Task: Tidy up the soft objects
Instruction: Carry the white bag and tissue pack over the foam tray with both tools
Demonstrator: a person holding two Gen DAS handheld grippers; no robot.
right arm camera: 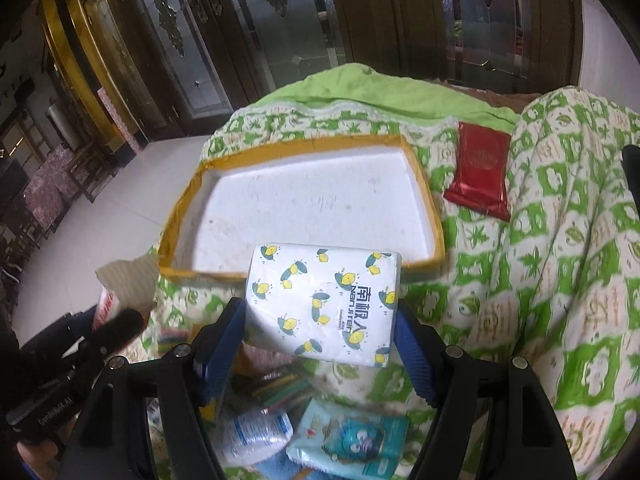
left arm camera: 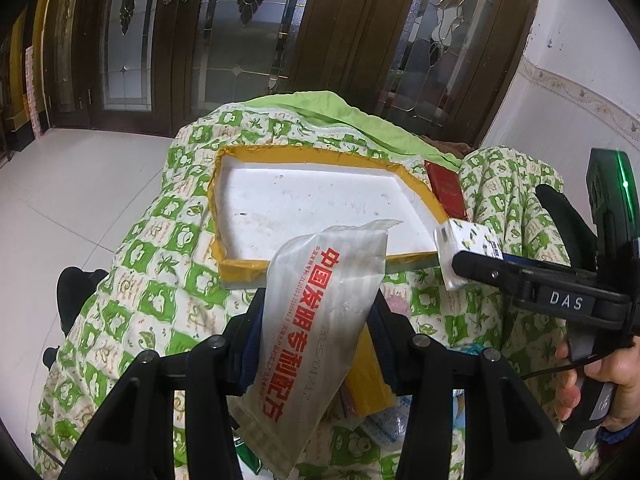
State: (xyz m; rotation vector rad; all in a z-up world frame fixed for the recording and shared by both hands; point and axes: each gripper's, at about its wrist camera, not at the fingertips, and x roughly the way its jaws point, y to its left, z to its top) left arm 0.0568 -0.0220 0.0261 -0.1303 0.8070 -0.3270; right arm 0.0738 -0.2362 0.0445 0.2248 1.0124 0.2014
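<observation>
We see two hand-held grippers over a green and white quilt (left arm camera: 132, 264) that covers the surface. The left gripper (left arm camera: 316, 320) is closed on a translucent white packet (left arm camera: 316, 320) with red Chinese characters; the packet sticks up from between the fingers toward 12 o'clock, and its top edge overlaps the near rim of the foam tray (left arm camera: 304, 204) in the left wrist view. The tray is shallow, white inside, with yellow tape around its rim, and nothing lies inside it. The right gripper (right arm camera: 320, 320) is closed on a white tissue pack (right arm camera: 324, 304) printed with small lemons, and its blue pads (right arm camera: 218, 350) press the pack from both sides. In the right wrist view this pack hangs just before the near edge of the tray, at 6 o'clock from the tray's middle. A red foil packet (right arm camera: 480, 172) lies flat on the quilt at about 2 o'clock from the tray, close beside its right rim. Below the right gripper, at 6 o'clock, some more soft packs lie on the quilt: a light blue cartoon pack (right arm camera: 352, 440) and a clear white pouch (right arm camera: 256, 432) next to it.
</observation>
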